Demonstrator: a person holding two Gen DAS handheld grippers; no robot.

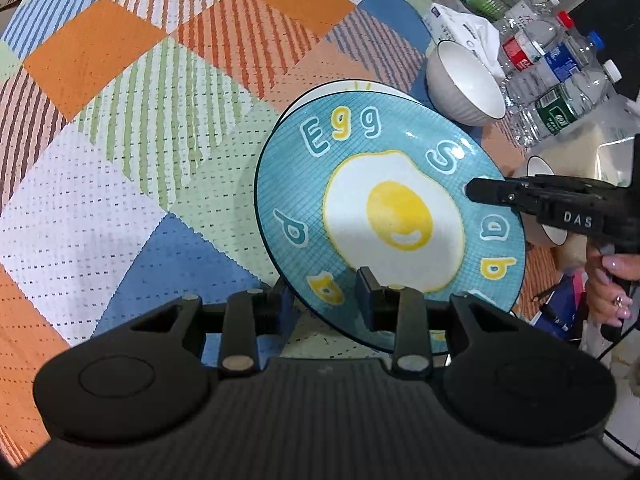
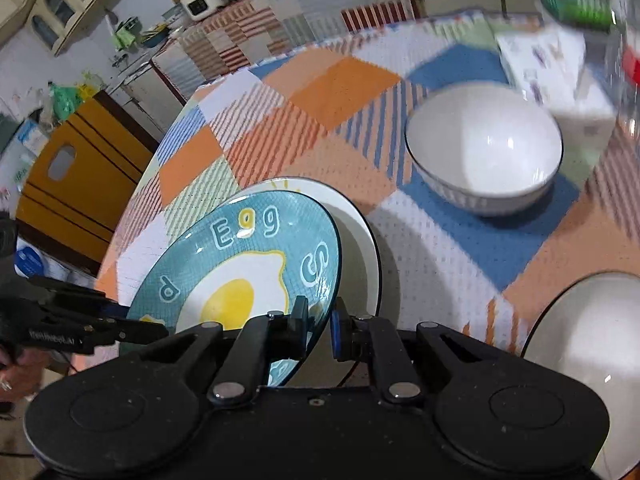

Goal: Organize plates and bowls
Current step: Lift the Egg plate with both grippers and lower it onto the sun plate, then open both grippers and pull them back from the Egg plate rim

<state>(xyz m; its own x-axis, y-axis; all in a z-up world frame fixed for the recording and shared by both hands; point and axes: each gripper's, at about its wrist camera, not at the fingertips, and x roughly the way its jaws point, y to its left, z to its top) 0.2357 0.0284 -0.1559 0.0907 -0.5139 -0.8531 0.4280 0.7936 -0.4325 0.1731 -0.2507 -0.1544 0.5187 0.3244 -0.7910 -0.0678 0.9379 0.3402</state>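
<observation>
The left tool grips the near rim of the blue egg plate, one finger under the plate and one finger on its face, clamped on the rim. The right tool holds the same plate at its right edge; its fingers straddle the rim with a small gap showing on the outer side, so a firm clamp cannot be told for sure, though the plate sits between them. The plate is tilted, lifted above a white plate that lies flat on the table, which is covered by a checked cloth in orange, blue, green and white. Beyond the plates, a white bowl with a dark rim stands on a blue patch of the cloth. A second white bowl sits close on the right in the right wrist view. Farther off, at the table's far edge, plastic water bottles lie beside a white box.
</observation>
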